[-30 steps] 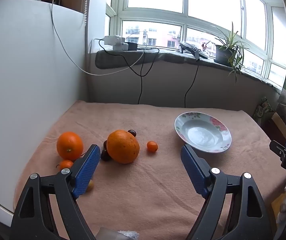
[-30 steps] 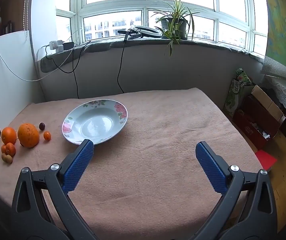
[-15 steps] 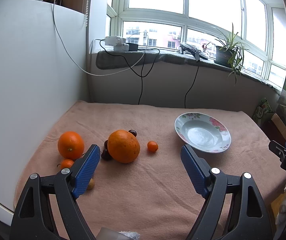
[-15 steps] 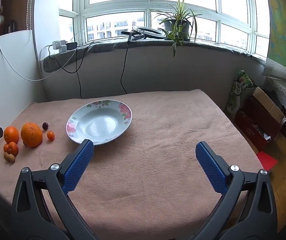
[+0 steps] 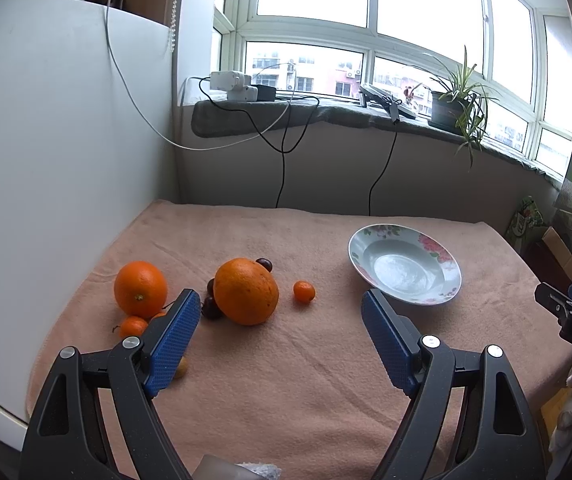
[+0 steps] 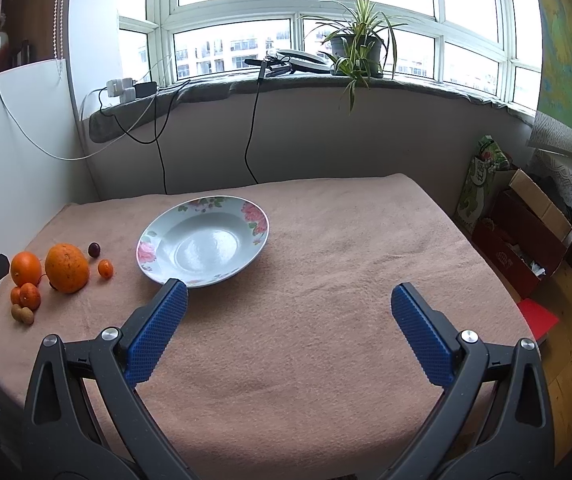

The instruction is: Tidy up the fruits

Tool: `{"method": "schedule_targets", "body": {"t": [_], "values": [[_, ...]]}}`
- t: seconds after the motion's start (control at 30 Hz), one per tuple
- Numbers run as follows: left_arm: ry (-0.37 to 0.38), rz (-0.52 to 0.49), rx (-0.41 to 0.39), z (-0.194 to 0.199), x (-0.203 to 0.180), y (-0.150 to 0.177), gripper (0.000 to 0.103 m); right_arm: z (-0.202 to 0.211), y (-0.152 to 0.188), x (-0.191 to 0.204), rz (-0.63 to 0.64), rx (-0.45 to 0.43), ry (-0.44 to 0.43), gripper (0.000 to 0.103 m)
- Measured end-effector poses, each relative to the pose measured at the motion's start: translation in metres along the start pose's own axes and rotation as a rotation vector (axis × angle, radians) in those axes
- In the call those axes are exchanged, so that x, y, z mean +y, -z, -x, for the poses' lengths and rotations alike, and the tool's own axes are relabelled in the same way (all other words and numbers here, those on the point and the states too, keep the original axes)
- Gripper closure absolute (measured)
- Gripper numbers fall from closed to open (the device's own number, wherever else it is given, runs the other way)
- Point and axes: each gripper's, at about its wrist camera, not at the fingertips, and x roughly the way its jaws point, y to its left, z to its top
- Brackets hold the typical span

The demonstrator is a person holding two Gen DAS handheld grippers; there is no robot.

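Hovering above the table's near edge, the left gripper (image 5: 282, 332) has its jaws spread wide with nothing between them. The right gripper (image 6: 287, 324) hangs over the table (image 6: 325, 272) likewise, jaws spread and holding nothing. The fruits lie in a cluster toward the table's left edge: a big orange (image 5: 246, 291) with dark cherries (image 5: 210, 307) touching its left side and another cherry (image 5: 264, 265) behind it, a second orange (image 5: 140, 289) nearer the left edge, and a kumquat (image 5: 303, 291) just to the right of the big one. Small tangerines (image 6: 29, 295) sit at the near side of the second orange, and two yellowish fruits (image 6: 22, 314) lie closest to the near edge. A flowered plate (image 6: 206, 240) rests near the table's middle, apart from the fruits and holding none. A plant (image 6: 355, 46) stands on the windowsill.
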Motion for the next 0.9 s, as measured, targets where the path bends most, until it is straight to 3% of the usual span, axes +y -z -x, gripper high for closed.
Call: {"method": "schedule_targets", "body": {"t": [0.9], "values": [[0.0, -0.003, 0.007, -0.0023, -0.0021, 0.0006, 0.02, -0.0056, 0.0015, 0.0007, -0.005, 0.028, -0.017, 0.0]]}}
